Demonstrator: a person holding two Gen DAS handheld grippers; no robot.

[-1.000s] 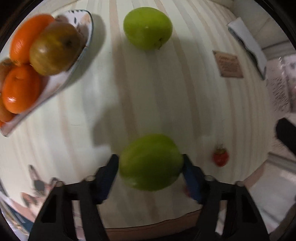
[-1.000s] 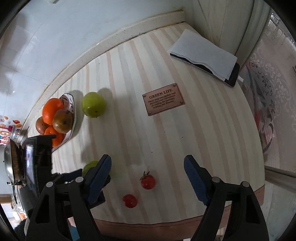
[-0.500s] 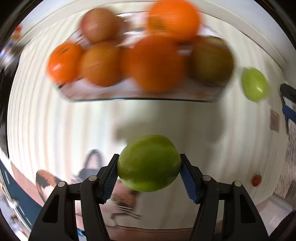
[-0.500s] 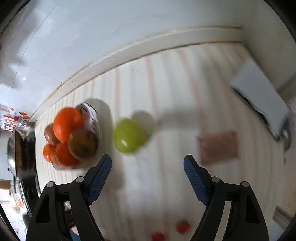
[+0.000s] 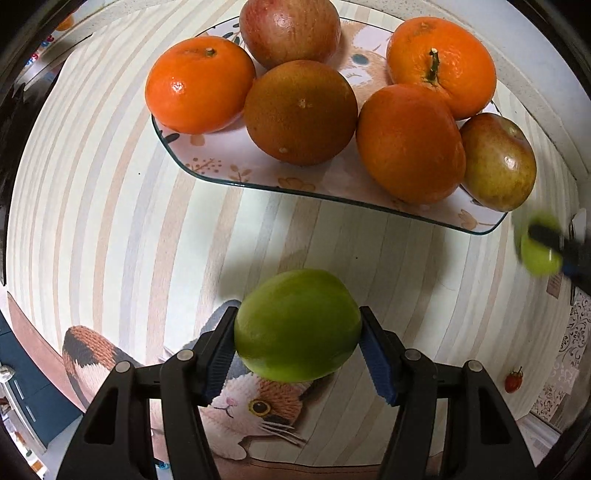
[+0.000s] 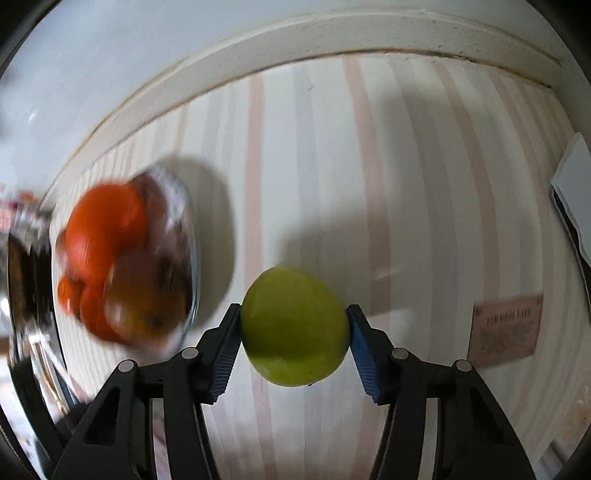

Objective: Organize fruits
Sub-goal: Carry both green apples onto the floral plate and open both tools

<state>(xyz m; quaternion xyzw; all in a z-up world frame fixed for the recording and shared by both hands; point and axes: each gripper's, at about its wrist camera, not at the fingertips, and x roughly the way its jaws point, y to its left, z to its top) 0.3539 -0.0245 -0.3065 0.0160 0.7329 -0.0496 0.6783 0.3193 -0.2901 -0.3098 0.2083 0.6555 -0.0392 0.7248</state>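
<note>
Left tongs: left gripper [image 5: 297,349] points forward and down at the table, its blue pads [image 5: 376,360] pressed on both sides of a green apple [image 5: 297,325], which hangs above the tabletop.
Right tongs: right gripper [image 6: 294,345] aims at the back of the table, its blue pads [image 6: 360,347] touching both sides of a second green apple [image 6: 294,326]; whether that fruit rests on the table or is lifted, I cannot tell.
Held fruit: both apples are smooth, glossy and yellow-green, each filling the gap between its fingers.
Fruit plate: a plate [image 5: 236,168] with a rabbit and leaf print lies ahead of the left tongs, holding four oranges [image 5: 301,110] and two reddish apples [image 5: 290,27]; seen from the right tongs it is a blur ahead and to the left.
Small fruit: a cherry tomato [image 5: 513,382] lies on the table, right of the left tongs.
Surface: a striped tablecloth [image 6: 388,166] in cream, pink and grey, with a cat picture [image 5: 255,404] beneath the left tongs and a brown label patch [image 6: 504,330] right of the right tongs.
Room: a pale wall [image 6: 147,48] rises behind the table's back edge.
</note>
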